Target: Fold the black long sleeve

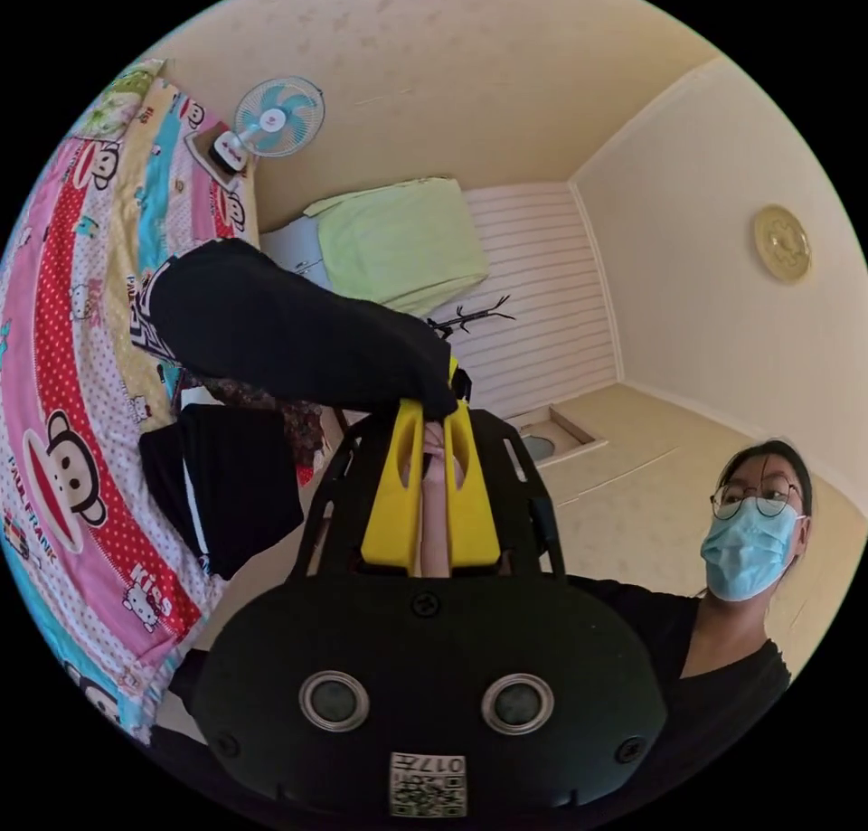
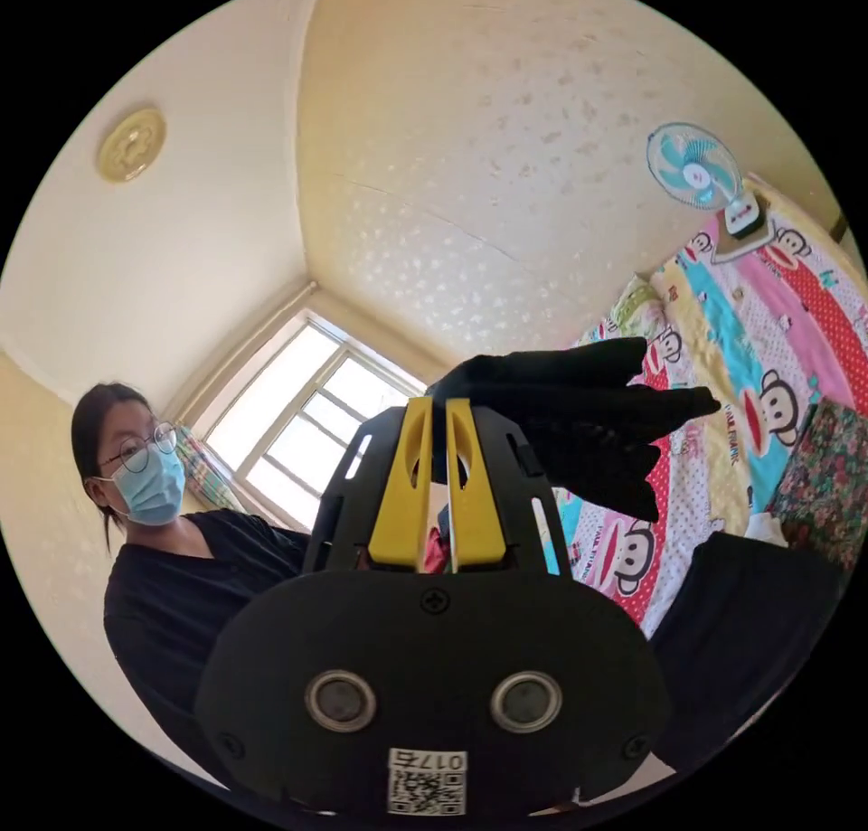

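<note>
Over a cartoon-print bedsheet, black long sleeve bunched, seemingly pinched in both narrow tools.

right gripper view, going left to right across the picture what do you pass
round ceiling fitting → person → window → yellow tongs shut on black long sleeve → fan → cartoon monkey bedsheet
</note>
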A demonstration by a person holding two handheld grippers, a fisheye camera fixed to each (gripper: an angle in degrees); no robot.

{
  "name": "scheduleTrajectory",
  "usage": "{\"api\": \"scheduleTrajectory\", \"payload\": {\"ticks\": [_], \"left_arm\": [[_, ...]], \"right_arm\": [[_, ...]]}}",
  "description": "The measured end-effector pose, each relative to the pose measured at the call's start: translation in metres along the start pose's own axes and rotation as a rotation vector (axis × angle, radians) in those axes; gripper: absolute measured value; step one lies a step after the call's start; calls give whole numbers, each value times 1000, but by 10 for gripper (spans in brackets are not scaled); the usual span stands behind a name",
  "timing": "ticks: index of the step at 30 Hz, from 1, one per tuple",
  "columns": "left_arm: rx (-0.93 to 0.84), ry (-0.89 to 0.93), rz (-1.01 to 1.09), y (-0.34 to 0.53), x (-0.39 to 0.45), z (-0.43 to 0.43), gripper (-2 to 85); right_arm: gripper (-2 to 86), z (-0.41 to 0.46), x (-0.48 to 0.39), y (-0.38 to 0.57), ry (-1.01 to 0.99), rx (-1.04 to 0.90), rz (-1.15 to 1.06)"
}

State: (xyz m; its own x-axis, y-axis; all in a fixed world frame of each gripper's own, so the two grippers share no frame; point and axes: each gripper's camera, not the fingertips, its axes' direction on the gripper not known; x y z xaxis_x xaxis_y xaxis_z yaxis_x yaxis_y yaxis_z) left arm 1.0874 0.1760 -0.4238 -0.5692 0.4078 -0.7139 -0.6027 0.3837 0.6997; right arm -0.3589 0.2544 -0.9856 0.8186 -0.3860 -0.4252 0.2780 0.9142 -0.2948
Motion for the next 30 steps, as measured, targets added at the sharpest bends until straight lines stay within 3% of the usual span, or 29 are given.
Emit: {"api": "scheduleTrajectory", "payload": {"ticks": [6, 9, 11, 13, 16, 19, 21, 24, 27, 30], "left_arm": [[-130, -111, -141, 40, -46, 94, 0], [-378, -302, -299, 90, -106, 144, -6], [-577, -392, -383, 123, -146, 163, -7], [-664, -538, -596, 151, -204, 139, -7], [-554, -637, -908, 159, -274, 48, -6], [-480, -875, -1104, 159, -306, -78, -5], [-441, -954, -1209, 167, -305, -151, -5], [-339, -929, -1354, 188, -284, -252, -6], [-232, -981, -1367, 205, -249, -319, -6], [-229, -996, -1350, 233, -230, -350, -6]], "right_arm": [[38, -67, 4, 73, 299, 39, 102], [50, -91, 64, 174, 535, 59, 370], [45, -116, 119, 296, 682, 128, 716], [32, -128, 149, 395, 677, 193, 966], [15, -130, 160, 521, 531, 362, 1183], [8, -123, 152, 559, 503, 476, 1174], [6, -116, 152, 542, 551, 424, 1125], [4, -83, 141, 463, 738, 209, 940], [3, -4, 100, 364, 1004, -98, 655], [2, 113, 23, 299, 1326, -296, 242]]}}
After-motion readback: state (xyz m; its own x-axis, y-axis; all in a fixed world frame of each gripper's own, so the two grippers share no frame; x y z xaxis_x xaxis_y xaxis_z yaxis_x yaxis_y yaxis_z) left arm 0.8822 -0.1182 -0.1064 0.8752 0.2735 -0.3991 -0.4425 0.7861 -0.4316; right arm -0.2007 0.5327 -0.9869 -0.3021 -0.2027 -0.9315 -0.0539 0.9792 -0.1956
